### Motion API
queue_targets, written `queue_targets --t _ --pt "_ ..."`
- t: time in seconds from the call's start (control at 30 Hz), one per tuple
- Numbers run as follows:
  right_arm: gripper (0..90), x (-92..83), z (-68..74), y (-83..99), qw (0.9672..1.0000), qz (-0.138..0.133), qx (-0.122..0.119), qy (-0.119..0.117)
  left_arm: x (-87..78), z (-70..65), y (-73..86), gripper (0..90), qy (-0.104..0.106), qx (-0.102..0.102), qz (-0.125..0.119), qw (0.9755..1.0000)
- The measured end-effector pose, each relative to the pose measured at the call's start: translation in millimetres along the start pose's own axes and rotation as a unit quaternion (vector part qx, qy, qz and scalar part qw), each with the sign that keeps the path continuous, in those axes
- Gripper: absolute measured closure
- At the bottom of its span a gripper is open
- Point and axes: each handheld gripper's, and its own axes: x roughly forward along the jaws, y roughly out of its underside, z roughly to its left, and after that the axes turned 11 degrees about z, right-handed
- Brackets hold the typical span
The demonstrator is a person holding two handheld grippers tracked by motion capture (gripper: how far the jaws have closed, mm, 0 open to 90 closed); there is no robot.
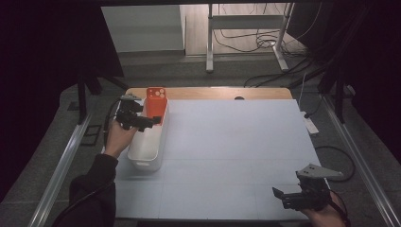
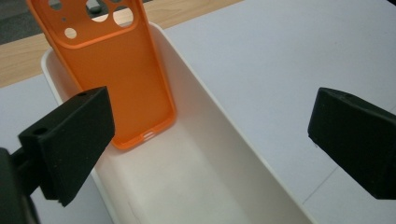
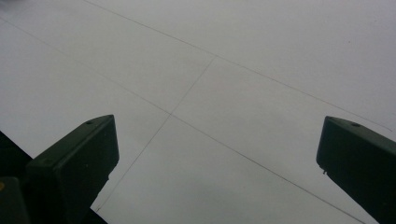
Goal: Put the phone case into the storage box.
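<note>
At the left edge of the white table (image 1: 227, 142), a long white bin (image 1: 149, 142) lies lengthwise away from the person. An orange phone case (image 1: 156, 103) stands on end in its far end, leaning back against the end wall, camera cut-outs uppermost, lower edge on the bin floor.

Left gripper (image 1: 153, 119): held over the bin's left rim, pointing across it. In the left gripper view its jaws stand wide apart with nothing between them; the phone case (image 2: 123, 79) sits just ahead, nearer the left jaw, not touching either. White bin (image 2: 187, 158) interior otherwise bare.

Right gripper (image 1: 280, 195): low at the near right corner of the table, well apart from the bin. Jaws spread wide in the right gripper view, over bare table surface (image 3: 210, 93) with faint seam lines. Idle, by the look of it.

Judgement on step: the left gripper is either lining up to take the case or has just let it go into the bin; the frames alone do not settle which. The case looks settled and the jaws do not yet straddle it.

If a grasp comes next: the gripper needs to shift toward the bin's far end so the jaws bracket the case, then close on the thin shell. Soft material, may flex; the bin wall crowds one jaw
</note>
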Motion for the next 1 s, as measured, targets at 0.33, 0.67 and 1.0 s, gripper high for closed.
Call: queue_targets --t 0.33,0.67,1.0 --pt "0.0 0.1 0.2 -0.1 1.0000 0.000 -0.001 0.000 -5.6 -10.3 10.1 1.4 -0.001 0.011 -0.002 0.9999" --pt "0.0 0.2 0.8 -0.5 1.0000 0.002 -0.002 0.000 -10.4 -19.0 18.0 1.4 0.002 0.019 -0.006 0.9998" --pt "0.0 0.2 1.4 -0.6 1.0000 0.002 -0.006 0.003 -13.0 -25.8 28.1 1.4 0.003 0.019 -0.011 0.9998"
